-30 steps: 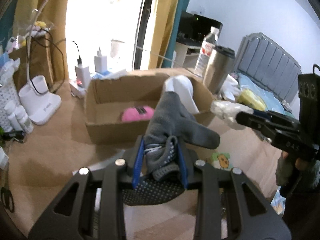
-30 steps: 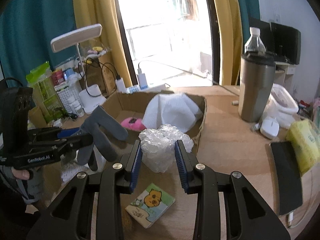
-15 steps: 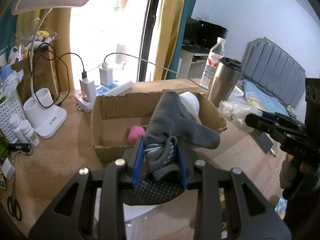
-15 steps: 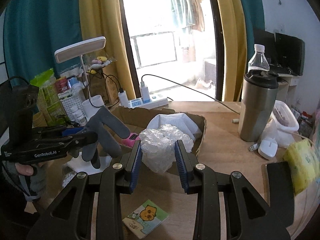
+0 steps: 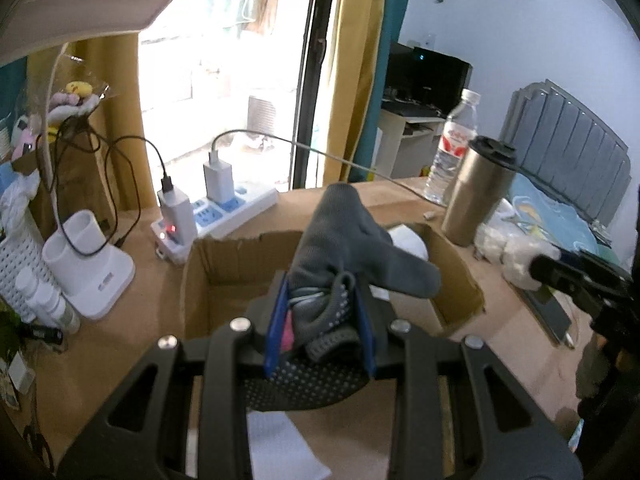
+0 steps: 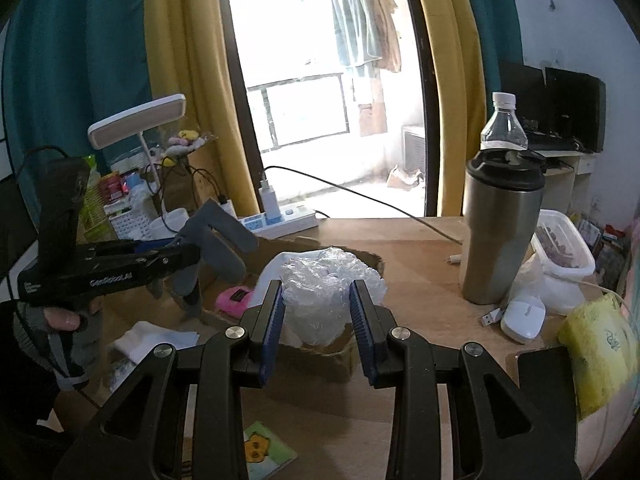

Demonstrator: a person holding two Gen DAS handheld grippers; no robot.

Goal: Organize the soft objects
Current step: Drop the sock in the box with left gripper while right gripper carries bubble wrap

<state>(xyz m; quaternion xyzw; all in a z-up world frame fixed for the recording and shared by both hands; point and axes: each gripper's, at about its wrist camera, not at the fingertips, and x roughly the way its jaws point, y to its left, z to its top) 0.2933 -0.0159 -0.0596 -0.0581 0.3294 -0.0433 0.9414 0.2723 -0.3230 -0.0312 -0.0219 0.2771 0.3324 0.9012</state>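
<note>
Left gripper pinches a grey glove over the cardboard box (pink item inside), while the right gripper clamps crumpled bubble wrap.

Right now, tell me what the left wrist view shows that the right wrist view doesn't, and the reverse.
Only the left wrist view shows the grey upholstered headboard and the dotted palm of the grey glove clamped in the left gripper.

Only the right wrist view shows the white computer mouse, the yellow tissue pack, the cartoon card, and the right gripper closed on crumpled clear plastic wrap.

Both show the cardboard box, steel tumbler, water bottle, power strip, desk lamp and a pink item in the box.
</note>
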